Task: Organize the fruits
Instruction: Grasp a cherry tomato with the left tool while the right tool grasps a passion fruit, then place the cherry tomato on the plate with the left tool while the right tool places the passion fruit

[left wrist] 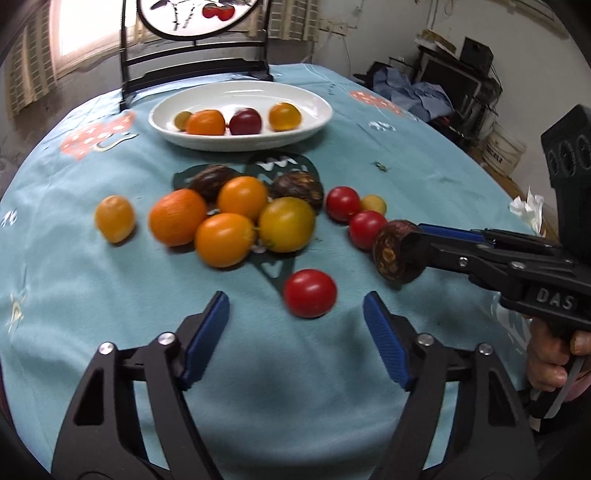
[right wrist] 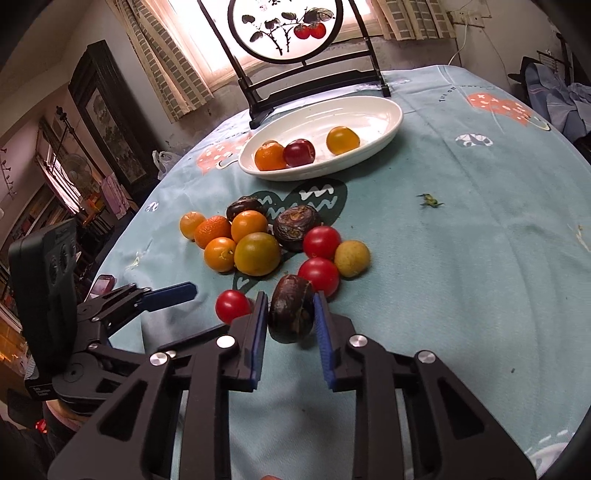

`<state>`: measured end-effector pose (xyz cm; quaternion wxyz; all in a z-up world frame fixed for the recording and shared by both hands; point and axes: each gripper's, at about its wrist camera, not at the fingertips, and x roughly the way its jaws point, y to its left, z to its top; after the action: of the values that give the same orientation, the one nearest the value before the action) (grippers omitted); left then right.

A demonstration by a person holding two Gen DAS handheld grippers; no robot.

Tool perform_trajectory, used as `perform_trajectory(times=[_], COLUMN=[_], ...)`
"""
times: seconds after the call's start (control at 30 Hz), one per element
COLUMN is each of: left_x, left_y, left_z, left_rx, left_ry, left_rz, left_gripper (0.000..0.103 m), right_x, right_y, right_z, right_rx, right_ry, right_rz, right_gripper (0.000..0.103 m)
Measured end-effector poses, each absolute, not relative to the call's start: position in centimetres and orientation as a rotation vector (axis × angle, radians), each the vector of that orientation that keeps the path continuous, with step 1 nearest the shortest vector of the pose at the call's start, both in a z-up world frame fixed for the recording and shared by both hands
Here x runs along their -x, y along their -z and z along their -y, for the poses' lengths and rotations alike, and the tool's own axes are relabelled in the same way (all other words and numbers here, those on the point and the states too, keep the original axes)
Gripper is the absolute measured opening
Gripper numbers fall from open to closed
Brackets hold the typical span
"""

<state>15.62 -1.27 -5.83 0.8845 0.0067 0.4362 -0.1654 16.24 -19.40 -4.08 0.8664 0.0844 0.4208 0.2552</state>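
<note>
A dark brown wrinkled fruit [right wrist: 291,314] sits between the blue pads of my right gripper [right wrist: 290,308], which is shut on it just above the cloth. The left wrist view shows the same fruit [left wrist: 393,254] in that gripper [left wrist: 412,245], coming in from the right. My left gripper [left wrist: 295,304] is open, and a red tomato [left wrist: 310,293] lies at its fingertips, untouched. A cluster of orange and yellow fruits [left wrist: 229,218], two more dark fruits and two red tomatoes [left wrist: 354,218] lies mid-table. The white oval plate [left wrist: 240,146] behind holds several fruits.
A round table with a blue printed cloth [left wrist: 92,295] bears everything. A black stand with a painted round screen [right wrist: 288,33] rises behind the plate. A hand [left wrist: 550,362] holds the right gripper's handle. A crumpled tissue [left wrist: 528,210] lies at the right edge.
</note>
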Motion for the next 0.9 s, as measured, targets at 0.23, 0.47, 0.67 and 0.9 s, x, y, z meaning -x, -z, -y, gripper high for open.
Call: perform_trajectory(times=[0.23, 0.47, 0.67, 0.9], left_x=[-17.1, -17.4, -17.6, -17.5], left_y=[6.6, 6.6, 6.6, 6.5], left_z=[2.4, 2.6, 2.6, 2.7], left_rx=[-0.027, -0.041, -0.04, -0.056], left_ry=[0.345, 0.336, 0.322, 0.321], left_rz=[-0.954, -0.955, -0.953, -0.94], left_gripper=[0.053, 0.053, 0.045, 0.031], right_x=[-15.4, -16.3, -15.9, -15.6], right_y=[4.5, 5.6, 5.8, 5.3], right_z=[21.0, 19.9, 19.3, 20.0], right_rx=[-0.17, -0.099, -0.065, -0.086], right_ry=[-0.529, -0.539, -0.543, -0.543], right_rz=[-0.89, -0.952, -0.941, -0.932], right_gripper=[0.025, 0.028, 0.029, 0.025])
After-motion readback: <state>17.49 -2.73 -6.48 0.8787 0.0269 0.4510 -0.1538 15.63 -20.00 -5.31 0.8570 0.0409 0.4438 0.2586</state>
